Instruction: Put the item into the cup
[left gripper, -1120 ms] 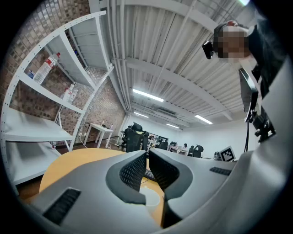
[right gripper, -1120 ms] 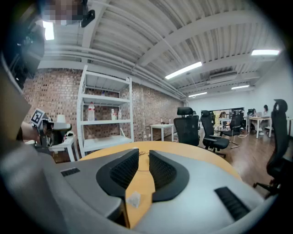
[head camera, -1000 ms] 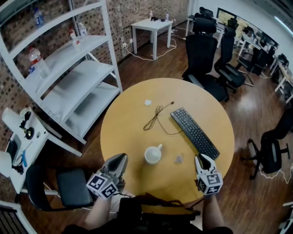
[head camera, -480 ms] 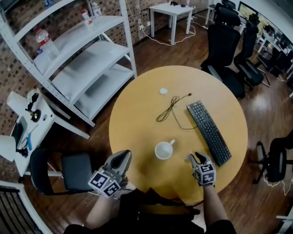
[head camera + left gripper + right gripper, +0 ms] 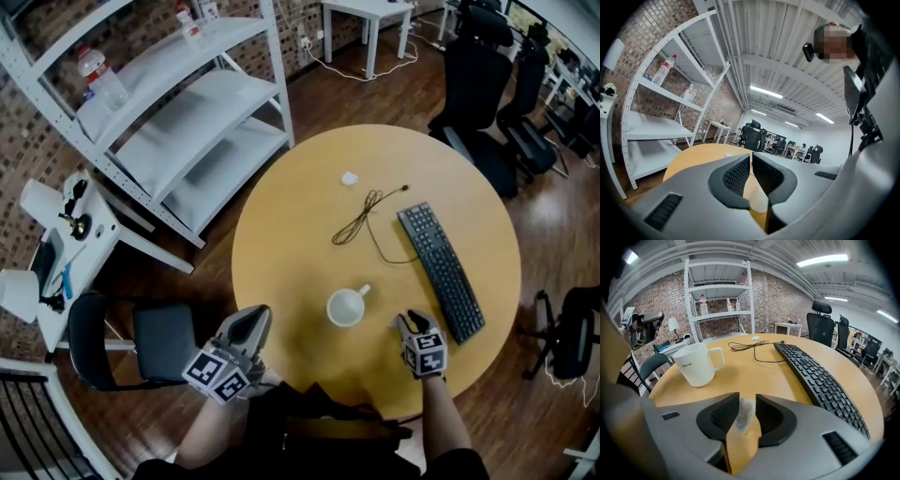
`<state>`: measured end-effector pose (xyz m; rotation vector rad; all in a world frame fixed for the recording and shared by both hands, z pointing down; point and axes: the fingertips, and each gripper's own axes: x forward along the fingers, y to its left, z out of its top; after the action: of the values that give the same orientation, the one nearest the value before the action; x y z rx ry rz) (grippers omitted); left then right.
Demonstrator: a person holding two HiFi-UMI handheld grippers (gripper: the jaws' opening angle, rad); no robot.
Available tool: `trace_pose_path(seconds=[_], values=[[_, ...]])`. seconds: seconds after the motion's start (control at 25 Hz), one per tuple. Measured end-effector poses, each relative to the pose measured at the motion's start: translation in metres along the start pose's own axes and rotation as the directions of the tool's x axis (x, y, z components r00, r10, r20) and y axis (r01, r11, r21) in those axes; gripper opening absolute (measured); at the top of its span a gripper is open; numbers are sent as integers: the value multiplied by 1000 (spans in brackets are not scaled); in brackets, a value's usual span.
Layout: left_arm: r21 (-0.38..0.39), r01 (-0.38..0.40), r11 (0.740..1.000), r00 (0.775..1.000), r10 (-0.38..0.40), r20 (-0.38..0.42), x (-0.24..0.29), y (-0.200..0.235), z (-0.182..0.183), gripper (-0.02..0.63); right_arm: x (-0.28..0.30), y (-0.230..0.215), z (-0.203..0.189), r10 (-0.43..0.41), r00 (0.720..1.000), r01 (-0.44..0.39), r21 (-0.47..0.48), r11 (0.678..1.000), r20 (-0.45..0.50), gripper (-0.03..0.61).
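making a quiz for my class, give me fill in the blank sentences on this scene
1. The right gripper holds the small white item between its ____.
2. The left gripper holds ____.
3. The cup stands ____ on the table.
Missing words: jaws; nothing; upright

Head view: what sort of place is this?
Probably an open-plan office or lab: black office chairs in the background, a keyboard on a round table, and white shelving against a brick wall.

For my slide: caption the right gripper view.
Right gripper holds a small white item; mug ahead left, keyboard right.
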<state>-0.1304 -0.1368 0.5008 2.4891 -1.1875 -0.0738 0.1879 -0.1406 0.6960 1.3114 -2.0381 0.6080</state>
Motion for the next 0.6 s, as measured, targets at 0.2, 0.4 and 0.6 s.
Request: trace_pose_path(seconds=[0.2, 0.4, 0.6], values=[[4, 17, 1000, 1000, -17, -2, 3, -3, 2, 12, -4, 3, -3, -24, 999, 24, -12, 1000, -26, 7], [3, 36, 999, 999, -36, -4, 6, -5, 2, 12, -20, 8, 22, -28, 999, 29, -29, 999, 37, 8], [8, 55, 998, 998, -55, 13, 7, -6, 5, 12, -43, 22, 72, -26, 988, 40, -89, 995, 152, 8]])
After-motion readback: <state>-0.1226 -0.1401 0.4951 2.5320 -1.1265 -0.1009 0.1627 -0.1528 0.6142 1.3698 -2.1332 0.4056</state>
